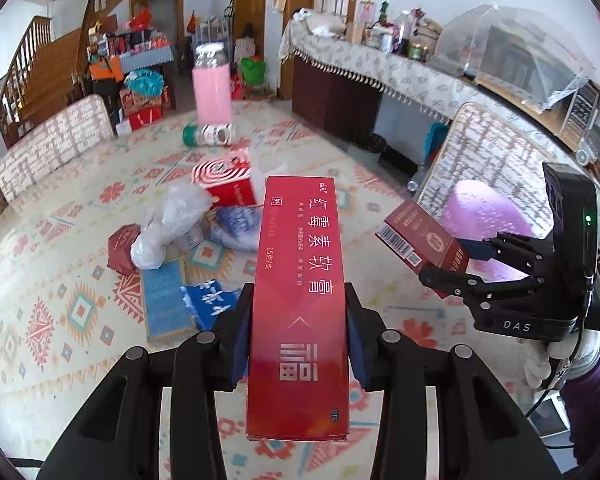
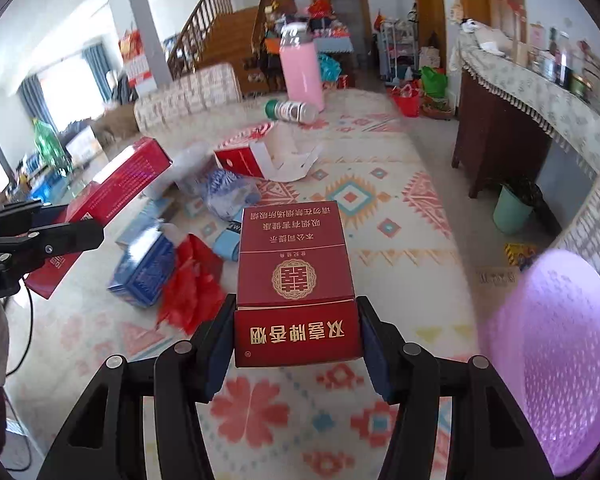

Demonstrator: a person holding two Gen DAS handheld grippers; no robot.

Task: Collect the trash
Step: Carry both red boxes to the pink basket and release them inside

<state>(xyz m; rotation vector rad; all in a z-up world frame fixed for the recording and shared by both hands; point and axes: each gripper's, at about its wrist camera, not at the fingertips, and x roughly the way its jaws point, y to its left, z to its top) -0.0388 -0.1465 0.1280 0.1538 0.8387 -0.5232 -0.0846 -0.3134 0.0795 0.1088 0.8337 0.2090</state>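
Observation:
My left gripper [image 1: 298, 336] is shut on a long red ointment box [image 1: 300, 280] and holds it above the patterned tablecloth [image 1: 60, 312]. My right gripper [image 2: 296, 332] is shut on a dark red cigarette pack [image 2: 296, 280], also held above the table. The right gripper and its pack [image 1: 420, 236] show at the right of the left wrist view, close to a purple mesh basket [image 1: 484, 220]. The basket [image 2: 556, 360] fills the lower right of the right wrist view. The left gripper's red box [image 2: 112, 196] shows at the left there.
A trash pile lies mid-table: clear plastic bag [image 1: 168, 220], blue boxes [image 2: 144, 272], red wrapper [image 2: 192, 280], torn red-and-white carton [image 2: 260, 156]. A green-capped bottle [image 2: 292, 110] lies by an upright pink flask [image 2: 302, 72]. Chairs, a sideboard and a green bin [image 2: 512, 208] surround the table.

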